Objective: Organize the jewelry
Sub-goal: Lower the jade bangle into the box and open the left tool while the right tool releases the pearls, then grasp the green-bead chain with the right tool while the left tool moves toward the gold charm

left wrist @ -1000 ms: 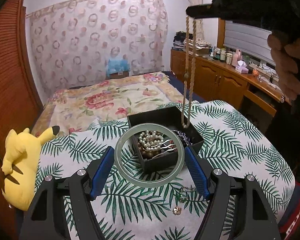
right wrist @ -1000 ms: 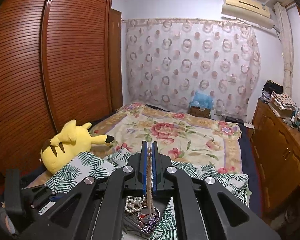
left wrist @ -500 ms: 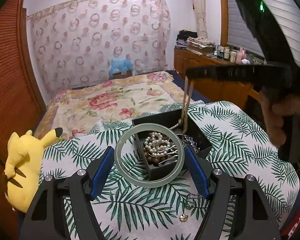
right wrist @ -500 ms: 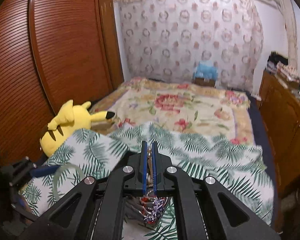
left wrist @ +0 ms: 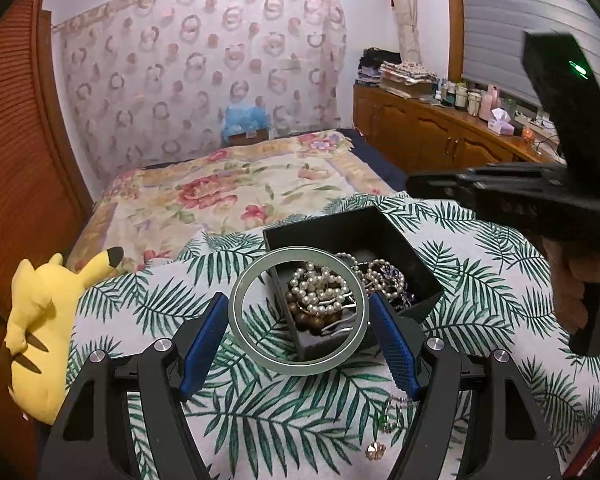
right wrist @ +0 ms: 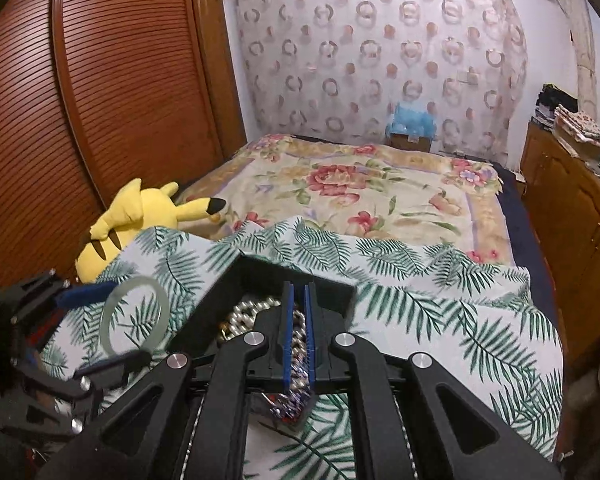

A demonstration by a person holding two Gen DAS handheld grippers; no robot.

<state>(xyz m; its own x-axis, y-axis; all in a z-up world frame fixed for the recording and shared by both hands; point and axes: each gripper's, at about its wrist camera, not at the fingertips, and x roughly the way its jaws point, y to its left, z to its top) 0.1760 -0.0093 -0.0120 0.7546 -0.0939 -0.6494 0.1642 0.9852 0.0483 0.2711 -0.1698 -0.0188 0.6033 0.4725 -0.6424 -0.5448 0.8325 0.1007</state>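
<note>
My left gripper point(left wrist: 300, 316) is shut on a pale green bangle point(left wrist: 240, 312) and holds it upright just in front of a black jewelry box point(left wrist: 348, 228) on the palm-leaf cloth. The box holds a pearl string point(left wrist: 320, 286), brown beads and other chains. My right gripper point(right wrist: 299, 292) hovers over the box with its jaws nearly together and a gold chain point(right wrist: 298, 344) lying between them; it also shows from the side in the left wrist view point(left wrist: 416, 182). The bangle also shows in the right wrist view point(right wrist: 134, 316).
A small gold pendant and a green-stone chain point(left wrist: 380, 436) lie on the cloth near my left gripper. A yellow plush toy point(left wrist: 40, 320) sits at the table's left edge. A bed point(left wrist: 240, 188) lies beyond, a wooden dresser point(left wrist: 440, 136) at the right.
My right gripper has come down from high above the box, lowering the hanging gold chain into it. The left gripper has kept the bangle in place.
</note>
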